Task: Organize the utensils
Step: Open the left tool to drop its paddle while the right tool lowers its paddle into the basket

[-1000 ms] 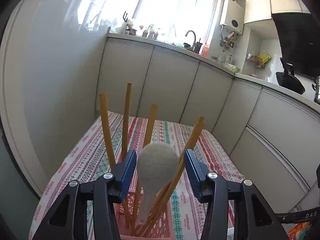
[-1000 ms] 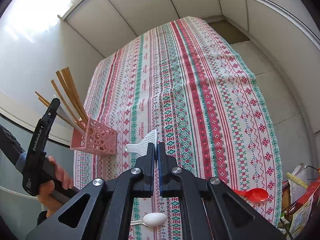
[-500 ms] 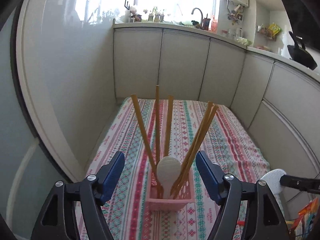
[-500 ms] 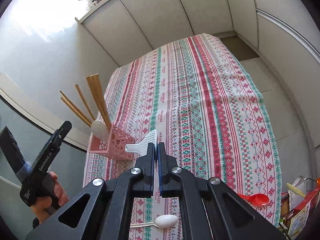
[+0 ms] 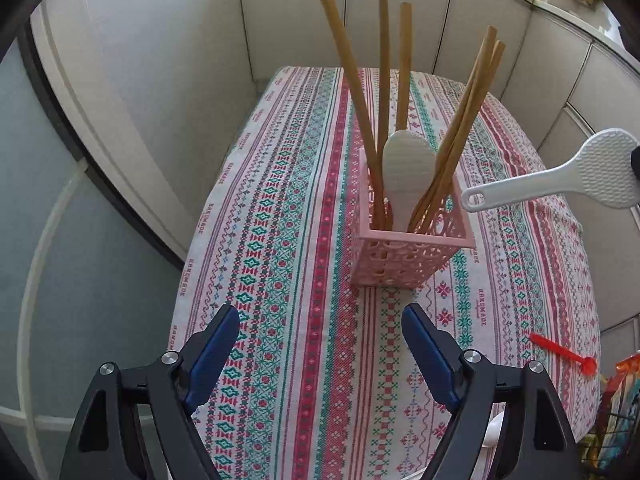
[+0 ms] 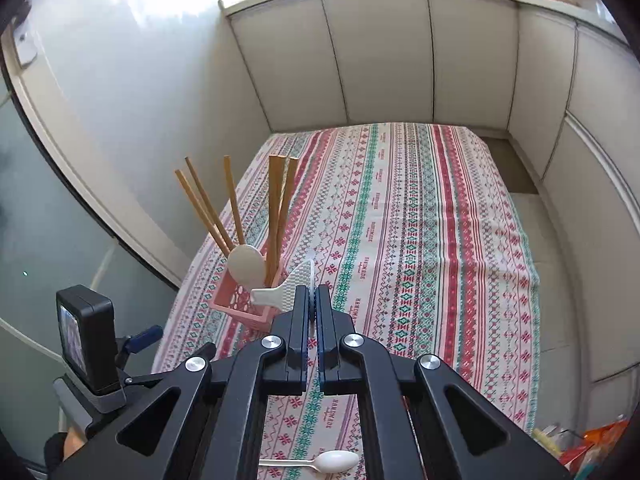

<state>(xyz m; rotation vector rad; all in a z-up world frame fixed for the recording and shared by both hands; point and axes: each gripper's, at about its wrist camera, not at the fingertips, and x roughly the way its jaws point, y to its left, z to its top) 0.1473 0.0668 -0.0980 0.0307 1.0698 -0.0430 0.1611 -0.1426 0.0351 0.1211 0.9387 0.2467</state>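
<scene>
My right jaws pinch the light, stiff paddle point(image 6: 289, 285) by its blade, handle toward the basket point(image 6: 240, 304); left jaws gape, empty.

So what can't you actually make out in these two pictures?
- White spoon handle: right wrist view, hidden behind the right claw.
- Chopsticks' lower ends: both views, inside the pink basket.
- Rice paddle head: left wrist view, partly cut off at the edge.

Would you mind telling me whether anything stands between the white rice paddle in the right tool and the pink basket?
Nothing visible does. The rice paddle, clamped in the right tool, hangs beside the pink basket. Inside, chopsticks and another paddle crowd the opening, leaving limited room.
</scene>
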